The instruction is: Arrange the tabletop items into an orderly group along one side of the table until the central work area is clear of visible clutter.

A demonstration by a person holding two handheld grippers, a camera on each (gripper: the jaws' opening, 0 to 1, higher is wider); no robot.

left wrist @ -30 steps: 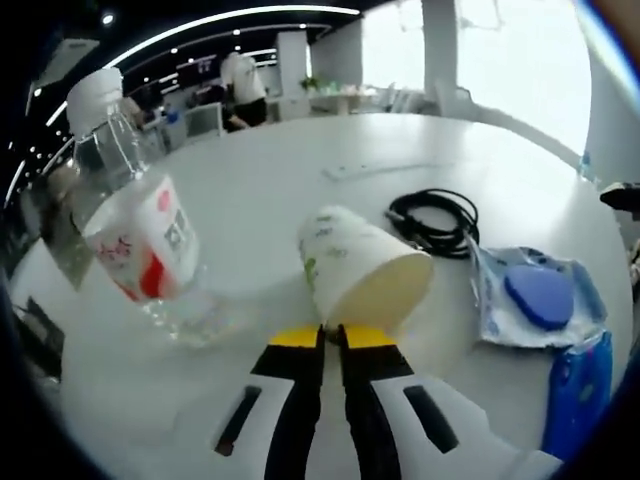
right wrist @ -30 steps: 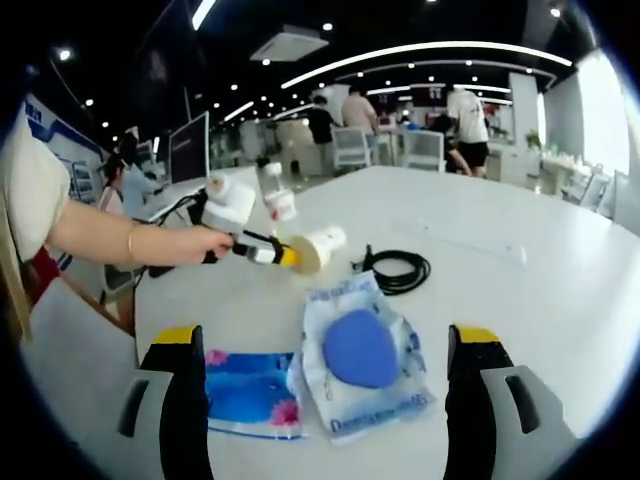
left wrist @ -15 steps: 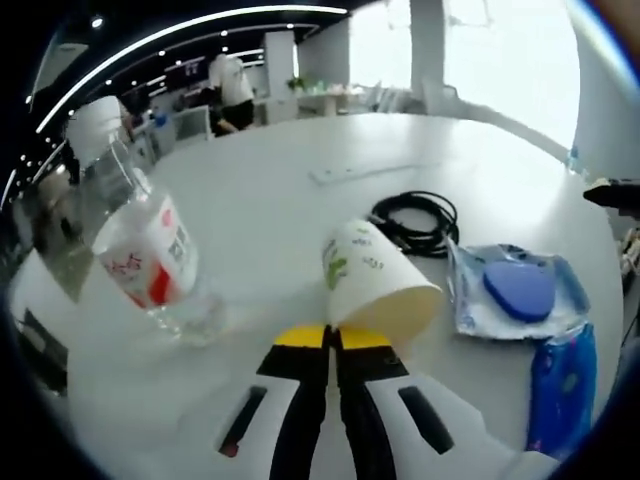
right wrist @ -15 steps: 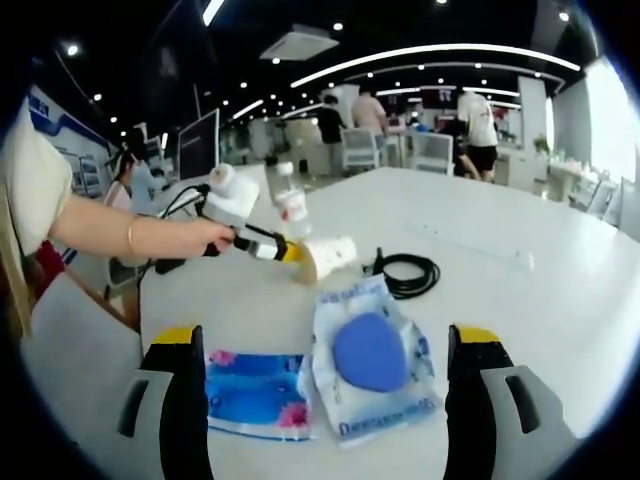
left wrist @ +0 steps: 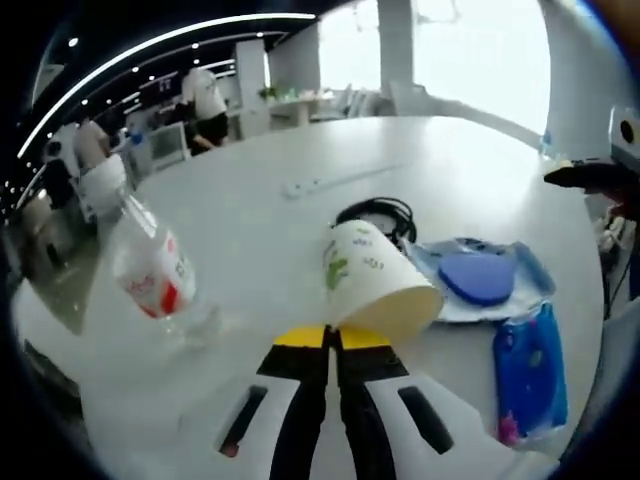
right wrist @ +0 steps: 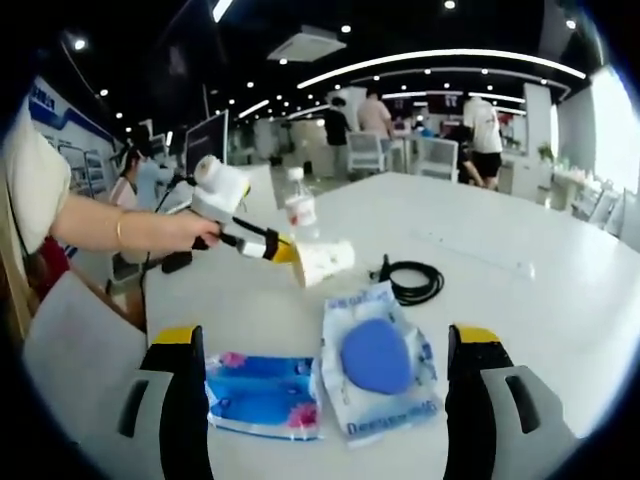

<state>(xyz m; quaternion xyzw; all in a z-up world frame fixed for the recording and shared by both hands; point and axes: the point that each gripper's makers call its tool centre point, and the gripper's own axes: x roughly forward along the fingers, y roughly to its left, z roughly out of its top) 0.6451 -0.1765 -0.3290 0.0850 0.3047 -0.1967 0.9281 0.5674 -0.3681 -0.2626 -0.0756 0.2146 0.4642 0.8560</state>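
My left gripper (left wrist: 327, 338) has its fingers closed on the rim of the paper cup (left wrist: 375, 282), which I'm carrying on its side, mouth toward the camera; I can't see anything inside it. Over the last second the cup has come off the desk (left wrist: 240, 210) and moved toward the packets, so it now hangs close to the cable (left wrist: 378, 213) with the water bottle (left wrist: 150, 262) left well apart on the other side. I read that as the cup being gathered into the group.

My right gripper (right wrist: 325, 400) has its fingers spread wide and holds nothing, hovering just short of two sealed packets lying side by side: a blue printed packet (right wrist: 263, 392) and a clear pouch (right wrist: 380, 360) with a blue pad inside. Beyond them sits the coiled cable, and the bottle stands upright past the cup; whether it holds water I can't tell.
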